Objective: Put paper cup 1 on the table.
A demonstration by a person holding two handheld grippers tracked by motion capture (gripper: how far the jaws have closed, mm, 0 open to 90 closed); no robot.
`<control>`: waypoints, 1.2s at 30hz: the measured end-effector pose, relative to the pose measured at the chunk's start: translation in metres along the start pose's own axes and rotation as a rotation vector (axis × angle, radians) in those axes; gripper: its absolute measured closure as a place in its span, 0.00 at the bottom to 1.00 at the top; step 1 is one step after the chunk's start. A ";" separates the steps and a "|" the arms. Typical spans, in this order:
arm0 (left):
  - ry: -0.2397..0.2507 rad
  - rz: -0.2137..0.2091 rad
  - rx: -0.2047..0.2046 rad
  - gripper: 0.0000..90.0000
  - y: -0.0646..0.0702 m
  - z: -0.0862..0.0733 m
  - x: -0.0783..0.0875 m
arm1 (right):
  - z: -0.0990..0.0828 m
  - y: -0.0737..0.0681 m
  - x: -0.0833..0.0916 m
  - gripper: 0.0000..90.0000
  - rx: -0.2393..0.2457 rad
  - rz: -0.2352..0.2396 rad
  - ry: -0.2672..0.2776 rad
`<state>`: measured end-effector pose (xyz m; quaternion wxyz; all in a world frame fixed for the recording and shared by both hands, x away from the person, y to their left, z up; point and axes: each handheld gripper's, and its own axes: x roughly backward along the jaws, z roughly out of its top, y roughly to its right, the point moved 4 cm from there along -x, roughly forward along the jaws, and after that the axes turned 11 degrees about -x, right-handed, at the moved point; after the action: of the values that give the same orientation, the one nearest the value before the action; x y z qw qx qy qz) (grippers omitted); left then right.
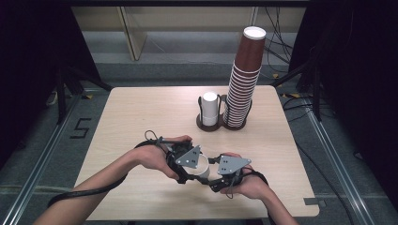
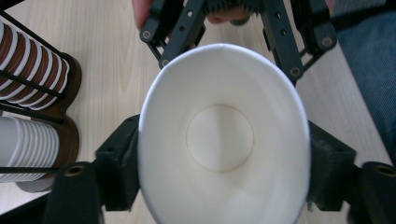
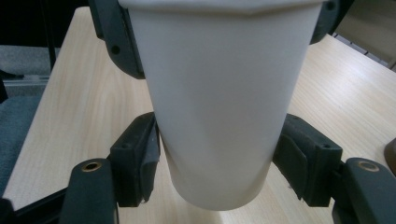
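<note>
You're clamping both hand-held grippers, left and right, on one cup, probably handing it across.

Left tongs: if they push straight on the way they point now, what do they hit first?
Probably the right tongs. The left tongs already clamp the white cup; just past its rim sit the right tongs' black links, with bare table beyond. Depth is uncertain.
</note>
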<state>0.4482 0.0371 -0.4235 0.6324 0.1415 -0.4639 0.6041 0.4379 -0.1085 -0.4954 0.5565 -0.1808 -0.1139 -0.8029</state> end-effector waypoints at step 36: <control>0.394 0.642 0.850 0.04 0.048 -0.098 0.035 | 0.000 0.083 -0.041 0.37 -0.358 -0.423 0.116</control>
<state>0.4407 0.1430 -0.4671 0.3792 0.1200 -0.0730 0.9146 0.5290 -0.1027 -0.5137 0.3414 -0.2019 0.0265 -0.9176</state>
